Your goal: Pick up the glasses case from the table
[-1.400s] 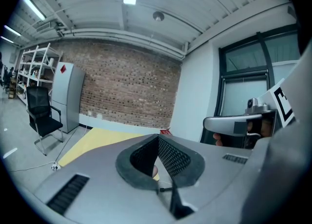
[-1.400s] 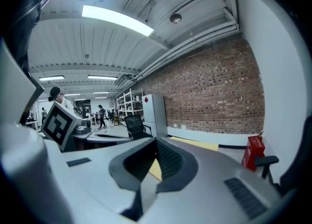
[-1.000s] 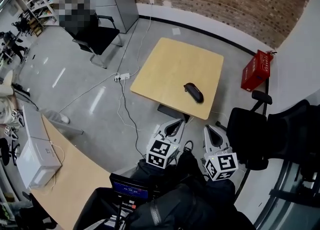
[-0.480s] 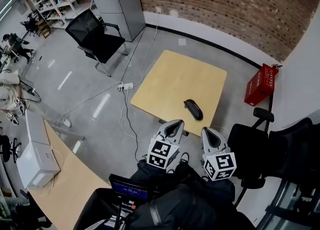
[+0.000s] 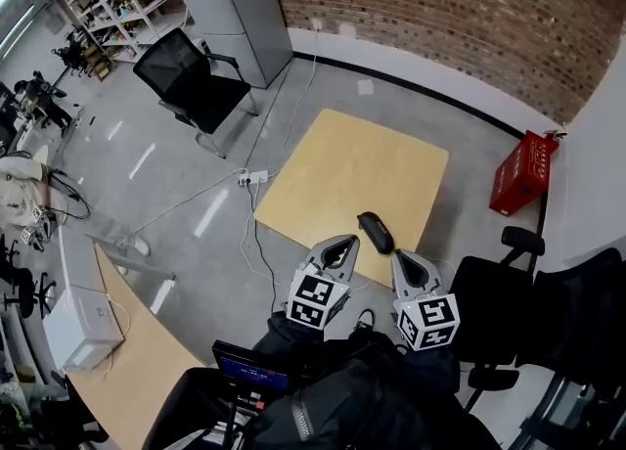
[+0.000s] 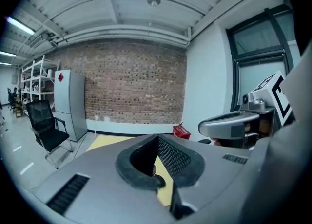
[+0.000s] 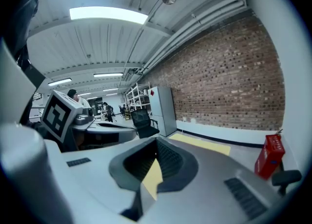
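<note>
The case (image 5: 375, 232) lies on the tabletop (image 5: 342, 169), close to the edge nearest to the person. It lies flat and slanted, a little in front of the two tools and between their tips. In the head view it appears just beside the tip of the left hand-held gripper (image 5: 342, 246), but I cannot tell if they touch; I judge that the tool is higher than the case and apart from it.

The right hand-held gripper (image 5: 401, 260) is beside the left one, and both point forward and a little downward at the tabletop. I think they are held in this way, side by side and low in front of the body, because the person stands at the near edge and prepares to reach.

The jaws of the left tool are together, and nothing is between them; through the small hollow behind the tips only the yellow tabletop shows. The jaws of the right tool are also together and empty. This is natural, because there is nothing to grip yet. Before a grasp, one tool must open its jaws and come down over the narrow side of the case.

A chair (image 5: 486, 292) stands to the right of the right tool, near the corner, so the left side gives more free room.
</note>
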`<state>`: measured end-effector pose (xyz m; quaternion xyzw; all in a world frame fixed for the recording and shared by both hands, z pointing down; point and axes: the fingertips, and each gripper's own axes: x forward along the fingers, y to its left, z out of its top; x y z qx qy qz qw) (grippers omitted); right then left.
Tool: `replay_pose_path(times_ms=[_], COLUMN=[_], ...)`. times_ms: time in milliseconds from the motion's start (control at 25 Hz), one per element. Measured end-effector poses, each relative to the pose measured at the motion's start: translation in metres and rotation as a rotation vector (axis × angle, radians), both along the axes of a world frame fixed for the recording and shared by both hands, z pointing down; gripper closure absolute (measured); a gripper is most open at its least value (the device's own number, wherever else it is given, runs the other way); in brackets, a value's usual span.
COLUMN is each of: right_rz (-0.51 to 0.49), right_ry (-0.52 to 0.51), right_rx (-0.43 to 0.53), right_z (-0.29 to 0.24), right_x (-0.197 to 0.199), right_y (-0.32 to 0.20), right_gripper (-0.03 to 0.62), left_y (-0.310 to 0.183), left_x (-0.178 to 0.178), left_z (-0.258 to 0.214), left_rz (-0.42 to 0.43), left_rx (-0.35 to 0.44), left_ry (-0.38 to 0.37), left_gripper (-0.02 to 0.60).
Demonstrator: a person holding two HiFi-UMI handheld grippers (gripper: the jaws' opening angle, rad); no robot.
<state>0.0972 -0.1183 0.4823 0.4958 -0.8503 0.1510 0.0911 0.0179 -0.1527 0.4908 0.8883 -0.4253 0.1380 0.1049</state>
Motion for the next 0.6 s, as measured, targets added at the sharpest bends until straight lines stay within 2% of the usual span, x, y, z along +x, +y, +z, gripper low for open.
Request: replay_pose_path(times_ms=[360,600], right_rz=[-0.021,-0.012], right_ry=[-0.026,0.017], right_rx=[-0.078,-0.156], right_z=[0.034,0.063], right_x=[0.008,-0.001], right_y=[-0.025,-0.039], right_gripper=[0.591,0.591], left_y=[-0.019,-0.028], left_x=[-0.001,-0.02], left_z=[0.035,0.059], left_rz=[-0.034,-0.029], left_rx=[-0.093,-0.149], left_ry=[-0.031,-0.039], left_gripper=[0.581,0.581])
